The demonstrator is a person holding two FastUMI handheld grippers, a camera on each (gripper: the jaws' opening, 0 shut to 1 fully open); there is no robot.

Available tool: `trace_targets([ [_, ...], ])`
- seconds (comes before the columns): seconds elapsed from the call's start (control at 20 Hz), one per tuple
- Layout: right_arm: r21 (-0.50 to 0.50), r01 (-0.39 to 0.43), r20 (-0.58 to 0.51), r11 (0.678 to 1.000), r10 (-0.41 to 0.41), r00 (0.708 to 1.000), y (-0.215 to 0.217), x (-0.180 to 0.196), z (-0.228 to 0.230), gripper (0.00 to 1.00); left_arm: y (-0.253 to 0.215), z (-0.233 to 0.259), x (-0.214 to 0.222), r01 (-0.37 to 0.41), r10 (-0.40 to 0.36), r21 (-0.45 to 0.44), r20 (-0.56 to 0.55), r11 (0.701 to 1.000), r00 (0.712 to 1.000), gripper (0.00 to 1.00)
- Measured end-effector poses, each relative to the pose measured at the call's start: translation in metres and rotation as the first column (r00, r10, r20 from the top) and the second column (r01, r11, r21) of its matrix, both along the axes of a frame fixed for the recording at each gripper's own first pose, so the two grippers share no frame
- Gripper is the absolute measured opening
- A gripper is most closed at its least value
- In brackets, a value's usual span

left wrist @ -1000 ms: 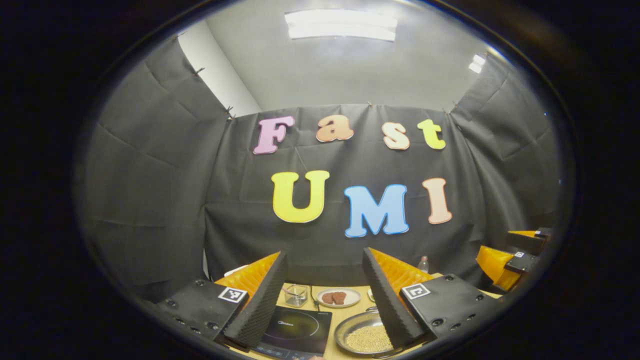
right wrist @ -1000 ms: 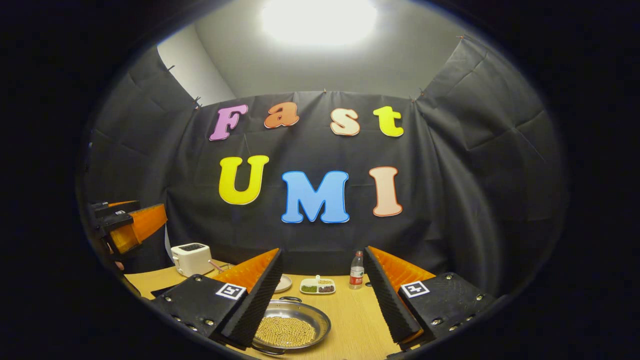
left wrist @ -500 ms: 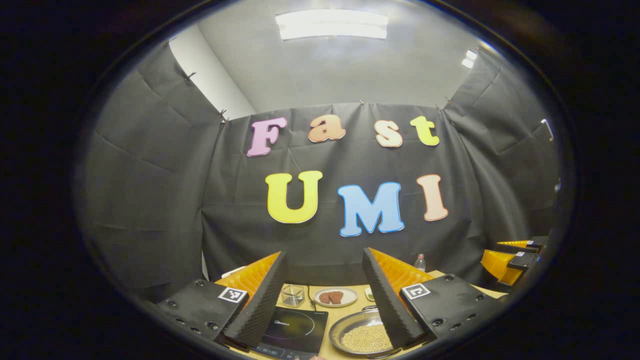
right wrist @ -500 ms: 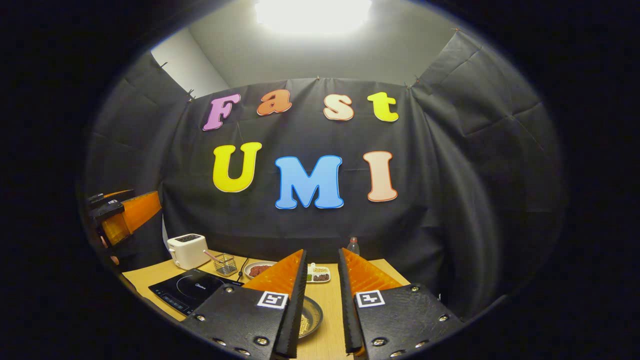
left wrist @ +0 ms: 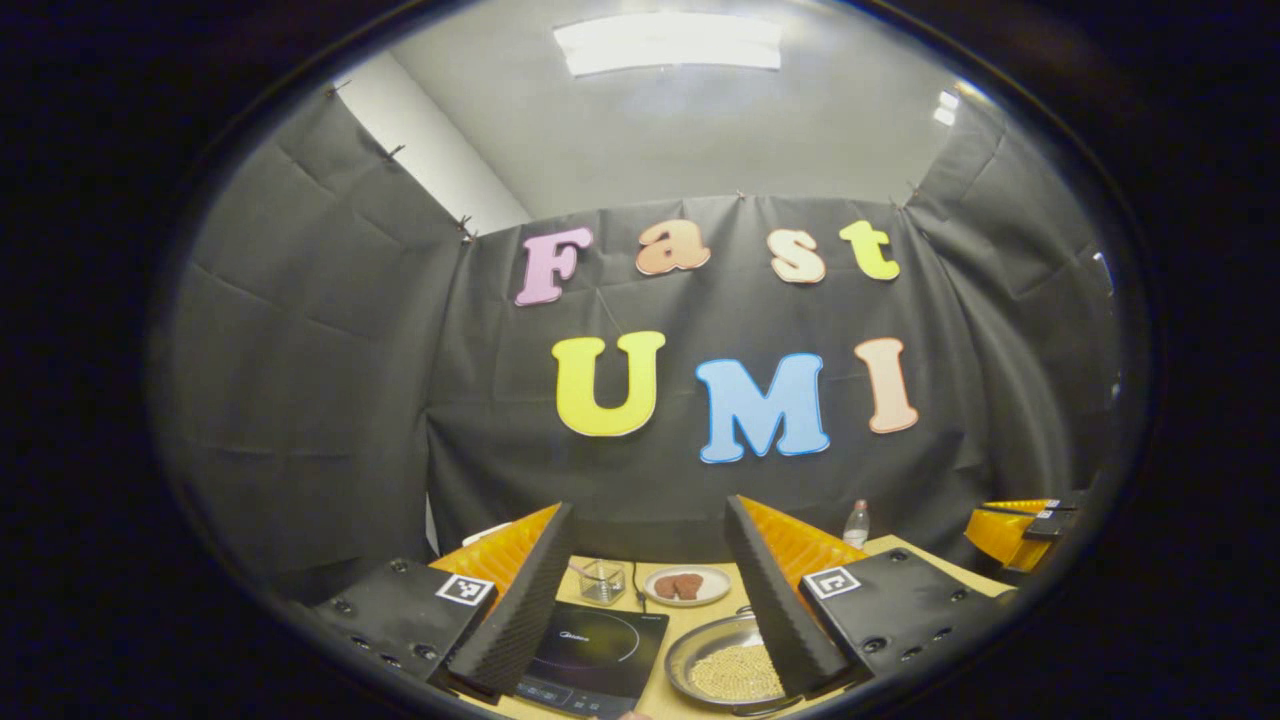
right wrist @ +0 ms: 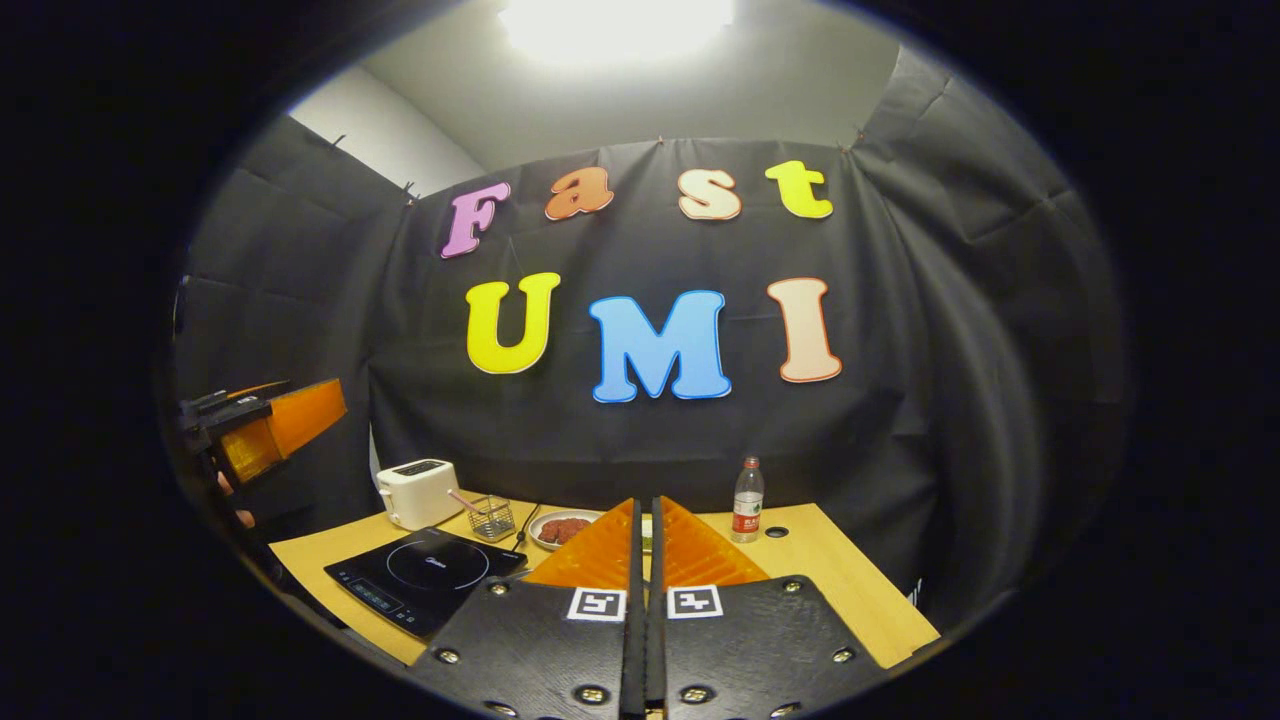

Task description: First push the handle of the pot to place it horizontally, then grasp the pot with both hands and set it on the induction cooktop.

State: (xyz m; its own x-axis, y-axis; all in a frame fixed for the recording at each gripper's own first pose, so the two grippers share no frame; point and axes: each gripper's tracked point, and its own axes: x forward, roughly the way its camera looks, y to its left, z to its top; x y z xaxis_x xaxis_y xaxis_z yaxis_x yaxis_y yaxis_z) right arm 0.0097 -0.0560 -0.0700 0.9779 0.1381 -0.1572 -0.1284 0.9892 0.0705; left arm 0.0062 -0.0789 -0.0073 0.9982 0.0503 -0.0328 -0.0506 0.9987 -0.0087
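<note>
The pot (left wrist: 728,668) is a shallow metal pan that sits on the table (right wrist: 820,560) just to the right of the cooktop (left wrist: 592,655), near but apart from it. It holds a layer of small pale grains. A thin loop handle (left wrist: 743,611) shows at its far rim; the near rim is partly hidden.

Left gripper (left wrist: 650,610): fingers spread wide, holding nothing, raised above the table with the cooktop and pot between and below them. Right gripper (right wrist: 647,560): fingers closed together with only a hairline gap, gripping nothing; its body hides the pot in the right gripper view.

Handling, as a judgement:
- The pan is rigid and probably light, but the grain load adds weight and shifts if tilted. Keep it level during the lift
- Polished metal is slippery. The thin handles likely swing on hinges, so a closed fingertip is suited to pushing one flat
- For the two-handed lift, take hold at opposite sides, on the handles or rim, with even pressure
- The wall is low, so a sudden stop may spill grains
</note>
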Motion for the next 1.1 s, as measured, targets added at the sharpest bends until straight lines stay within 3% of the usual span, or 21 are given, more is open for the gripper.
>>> trace_targets([
  [0.2,0.04,-0.061,-0.041,0.997,0.062,0.997,0.02,0.004,-0.017,0.01,0.006,0.005,-0.006,-0.024,0.024,0.026,0.01,0.999,1.0,1.0],
  [0.55,0.046,-0.219,-0.111,0.975,0.222,0.969,0.086,0.012,-0.051,0.01,0.041,0.004,0.017,-0.065,0.064,0.045,0.019,0.997,0.998,0.98],
  [0.85,0.059,-0.363,-0.208,0.93,0.368,0.906,0.147,0.012,-0.092,0.01,0.075,0.0,0.043,-0.104,0.103,0.038,0.023,0.994,0.994,0.96],
  [0.9,0.062,-0.385,-0.226,0.921,0.388,0.893,0.155,0.01,-0.1,0.01,0.08,0.0,0.045,-0.11,0.109,0.04,0.022,0.993,0.994,0.91],
  [1.1,0.087,-0.456,-0.319,0.886,0.458,0.83,0.181,-0.001,-0.133,0.01,0.095,-0.01,0.051,-0.128,0.127,0.049,0.007,0.991,0.992,0.91],
])
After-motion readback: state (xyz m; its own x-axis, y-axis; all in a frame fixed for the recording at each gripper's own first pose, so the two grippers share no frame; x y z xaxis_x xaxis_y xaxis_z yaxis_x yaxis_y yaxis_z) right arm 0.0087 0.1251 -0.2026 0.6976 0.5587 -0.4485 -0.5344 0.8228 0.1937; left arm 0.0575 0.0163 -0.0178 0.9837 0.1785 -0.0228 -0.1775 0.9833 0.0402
